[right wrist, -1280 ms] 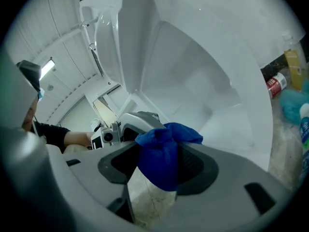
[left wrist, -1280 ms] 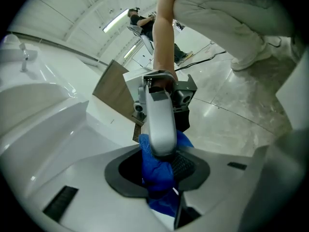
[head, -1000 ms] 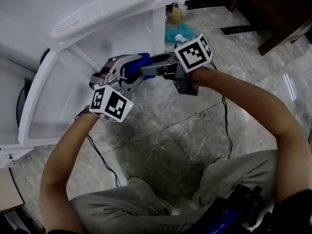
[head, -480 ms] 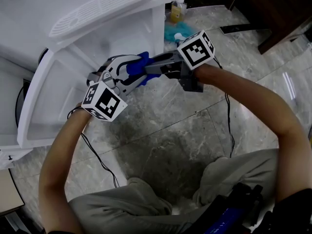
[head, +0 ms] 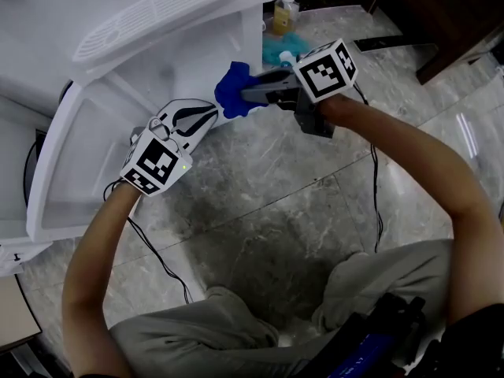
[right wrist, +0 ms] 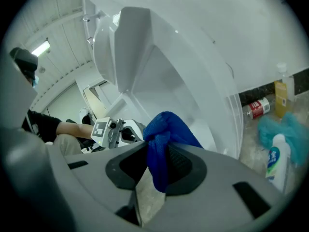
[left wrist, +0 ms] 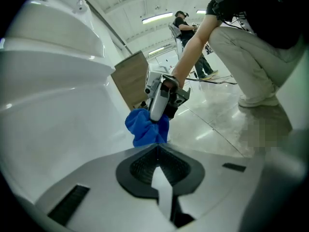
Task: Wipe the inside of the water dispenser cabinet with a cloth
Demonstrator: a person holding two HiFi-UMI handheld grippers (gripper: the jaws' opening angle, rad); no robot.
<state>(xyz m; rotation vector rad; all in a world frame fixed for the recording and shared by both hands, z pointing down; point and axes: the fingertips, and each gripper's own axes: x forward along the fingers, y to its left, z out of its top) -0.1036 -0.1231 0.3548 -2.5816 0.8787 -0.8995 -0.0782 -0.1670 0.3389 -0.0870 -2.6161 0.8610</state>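
So the left gripper has let go and backed off down-left, and its jaws have just closed up with nothing between them. The cloth has moved up with the right gripper, which is clamped on it, a blue wad poking past the tips. It's right at the open front of the cabinet, by the right wall. On the floor past the cabinet are a yellow bottle, a white bottle, a teal rag and a red can lying down.
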